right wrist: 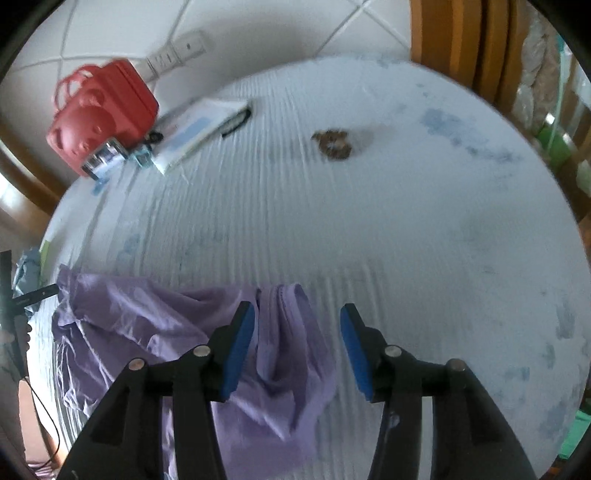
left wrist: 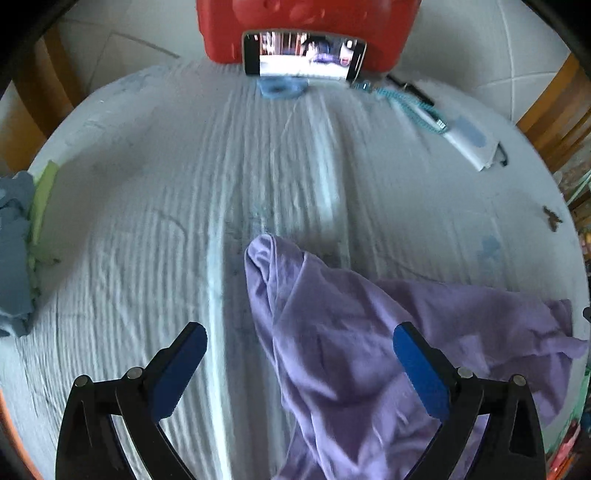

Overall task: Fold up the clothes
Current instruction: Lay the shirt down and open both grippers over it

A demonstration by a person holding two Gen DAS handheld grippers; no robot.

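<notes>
Purple garment (left wrist: pixel 332 332) lies rumpled on desk (left wrist: pixel 147 221), running L–R betw. both grippers. Left gripper (left wrist: pixel 299 347) & right gripper (right wrist: pixel 297 332): jaws wide, empty; cloth under both, equally near.

open right tool (right wrist: pixel 297 345) over purple garment (right wrist: pixel 155 317)

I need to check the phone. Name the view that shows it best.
The left wrist view: the phone faces the camera, screen lit, propped against the red case. The right wrist view shows it only small, blurred and side-on.
</notes>
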